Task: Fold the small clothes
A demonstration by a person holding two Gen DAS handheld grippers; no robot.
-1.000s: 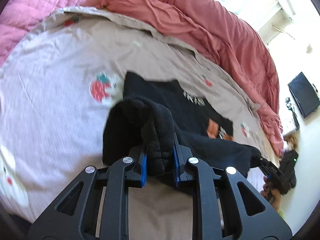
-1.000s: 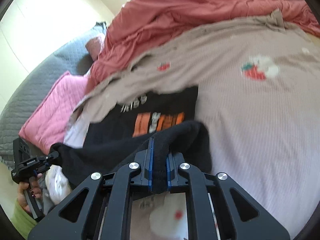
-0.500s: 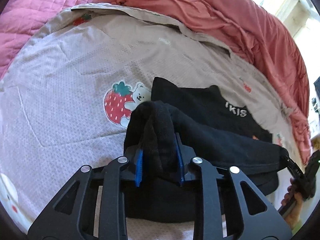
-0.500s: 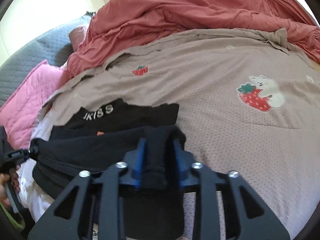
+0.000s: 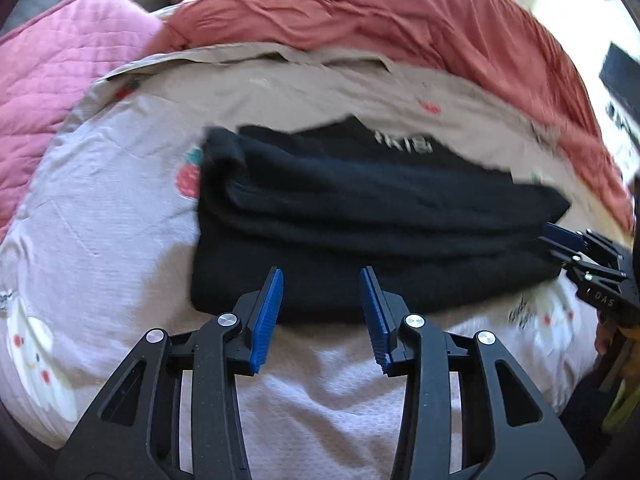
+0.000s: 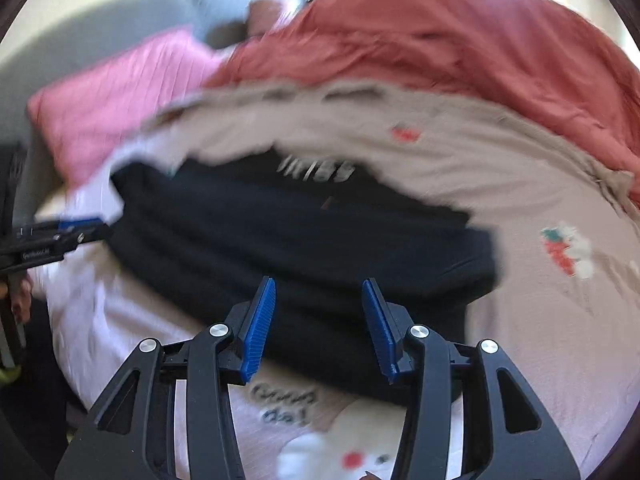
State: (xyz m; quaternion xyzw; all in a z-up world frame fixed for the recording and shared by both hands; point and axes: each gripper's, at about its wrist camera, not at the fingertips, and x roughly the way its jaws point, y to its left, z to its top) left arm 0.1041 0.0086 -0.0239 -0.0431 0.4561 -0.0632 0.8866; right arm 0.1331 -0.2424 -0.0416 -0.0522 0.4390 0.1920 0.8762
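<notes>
A black garment [image 5: 360, 216] with white lettering lies folded in a long band on the pale bedsheet [image 5: 120, 208]. My left gripper [image 5: 321, 312] hovers just short of its near edge; the jaws are opening and nothing is between the blue pads. In the right wrist view the same black garment [image 6: 304, 248] lies flat, and my right gripper [image 6: 319, 320] stands over its near edge, jaws opening, pads clear of the cloth. Each gripper shows at the edge of the other's view: the right gripper [image 5: 576, 252] and the left gripper [image 6: 76, 230].
A red duvet [image 5: 400, 20] is bunched along the far side of the bed. A pink quilted pillow [image 5: 52, 92] lies at the far left. The sheet [image 6: 520, 184] carries strawberry and bear prints. A dark screen [image 5: 622, 76] stands beyond the bed at the right.
Both grippers let go of the black garment's folded edge and pulled back toward me; the garment now lies flat in a folded band on the sheet.
</notes>
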